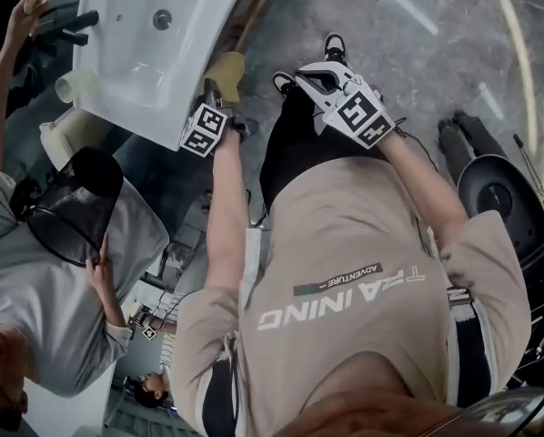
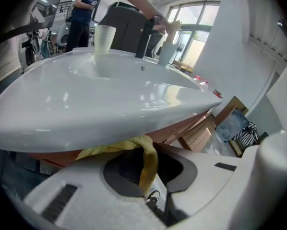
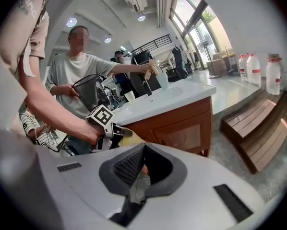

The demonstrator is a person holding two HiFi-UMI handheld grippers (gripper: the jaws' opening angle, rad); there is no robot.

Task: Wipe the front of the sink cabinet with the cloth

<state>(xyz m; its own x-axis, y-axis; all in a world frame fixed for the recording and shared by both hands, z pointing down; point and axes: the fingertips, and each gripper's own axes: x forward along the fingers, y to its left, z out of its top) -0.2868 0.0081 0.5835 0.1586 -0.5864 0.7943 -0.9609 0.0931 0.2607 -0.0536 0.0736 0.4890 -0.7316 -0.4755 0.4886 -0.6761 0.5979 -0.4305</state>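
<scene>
As left gripper fingers clamp the crumpled yellow cloth, lower centre, just under the white ceramic sink rim | right gripper fingers together, empty | step: likely starting wipe of brown wooden cabinet front | next: press cloth flat, sweep sideways.

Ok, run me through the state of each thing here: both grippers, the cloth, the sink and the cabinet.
Left hand-held gripper: shut on the cloth.
Right hand-held gripper: shut, held away from the cabinet.
Cloth: yellow, crumpled, up under the sink's rim.
Sink: basin empty.
Cabinet door: closed.
Cup: upright on the sink.
</scene>
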